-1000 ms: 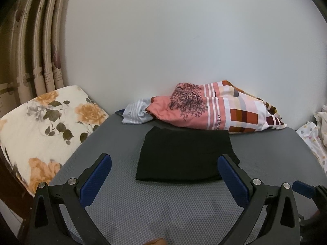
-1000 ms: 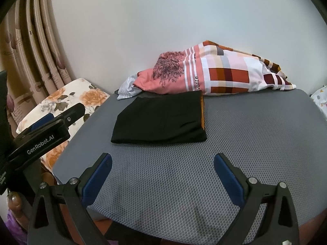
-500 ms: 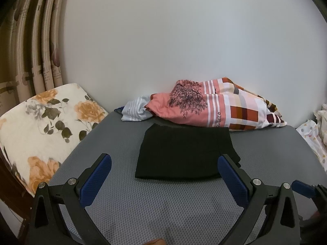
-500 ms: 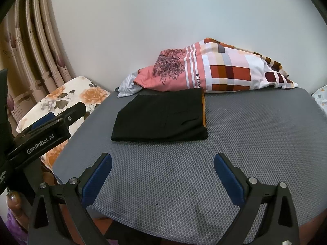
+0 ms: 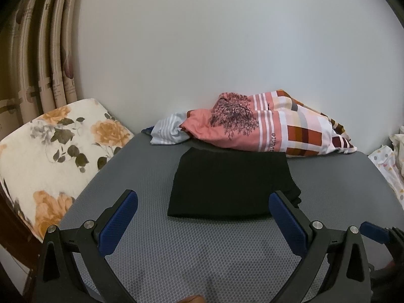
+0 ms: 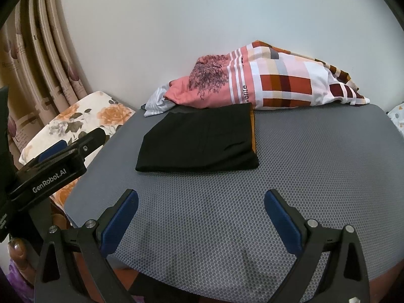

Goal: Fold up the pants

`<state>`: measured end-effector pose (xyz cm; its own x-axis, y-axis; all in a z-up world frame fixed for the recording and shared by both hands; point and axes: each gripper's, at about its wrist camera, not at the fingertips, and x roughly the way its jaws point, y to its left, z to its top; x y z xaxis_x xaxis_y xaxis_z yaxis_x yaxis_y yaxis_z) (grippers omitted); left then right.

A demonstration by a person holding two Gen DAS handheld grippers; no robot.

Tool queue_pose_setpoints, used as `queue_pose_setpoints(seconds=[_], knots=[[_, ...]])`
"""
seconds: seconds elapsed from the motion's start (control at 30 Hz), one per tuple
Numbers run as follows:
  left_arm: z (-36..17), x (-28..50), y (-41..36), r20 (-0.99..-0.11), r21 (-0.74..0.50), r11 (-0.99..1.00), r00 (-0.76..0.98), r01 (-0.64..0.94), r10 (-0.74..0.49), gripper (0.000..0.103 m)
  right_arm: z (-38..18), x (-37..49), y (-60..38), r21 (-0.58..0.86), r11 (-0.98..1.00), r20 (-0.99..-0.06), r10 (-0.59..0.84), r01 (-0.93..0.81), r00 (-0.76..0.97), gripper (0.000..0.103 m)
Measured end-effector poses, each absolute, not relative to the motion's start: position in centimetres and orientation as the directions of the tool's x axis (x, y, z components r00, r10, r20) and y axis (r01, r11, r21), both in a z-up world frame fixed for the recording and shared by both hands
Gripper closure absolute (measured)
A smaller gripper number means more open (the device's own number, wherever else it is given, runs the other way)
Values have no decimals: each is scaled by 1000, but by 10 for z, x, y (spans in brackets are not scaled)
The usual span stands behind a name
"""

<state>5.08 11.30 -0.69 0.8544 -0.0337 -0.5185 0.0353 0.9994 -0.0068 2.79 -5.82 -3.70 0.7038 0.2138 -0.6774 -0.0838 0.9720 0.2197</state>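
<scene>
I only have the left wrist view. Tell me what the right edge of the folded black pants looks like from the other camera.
Observer: In the right wrist view an orange strip runs along the right edge of the folded black pants.
Operator: Report where the right gripper sits.
Observer: The right gripper is open over the bare grey mat, short of the pants, with nothing between its fingers.
Operator: Now check my left gripper from outside.
Observer: The left gripper shows by the mat's left edge, in front of the floral cushion, clear of the pants.
</scene>
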Motion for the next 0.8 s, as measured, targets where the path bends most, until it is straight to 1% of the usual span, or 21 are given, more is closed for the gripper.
queue_pose_setpoints(seconds=[0.27,0.57,0.8], knots=[[-12,64,115,-552,-16,999,833,34,-37,0,-41,43,-61,215,974,-696,206,-74,688,3],[-18,91,126,-567,18,1000,823,-5,14,0,-37,67,-68,217,975,-694,187,-46,695,3],[-29,131,134,-582,56,998,811,-22,51,0,-43,95,-62,206,977,-709,181,-45,682,3]])
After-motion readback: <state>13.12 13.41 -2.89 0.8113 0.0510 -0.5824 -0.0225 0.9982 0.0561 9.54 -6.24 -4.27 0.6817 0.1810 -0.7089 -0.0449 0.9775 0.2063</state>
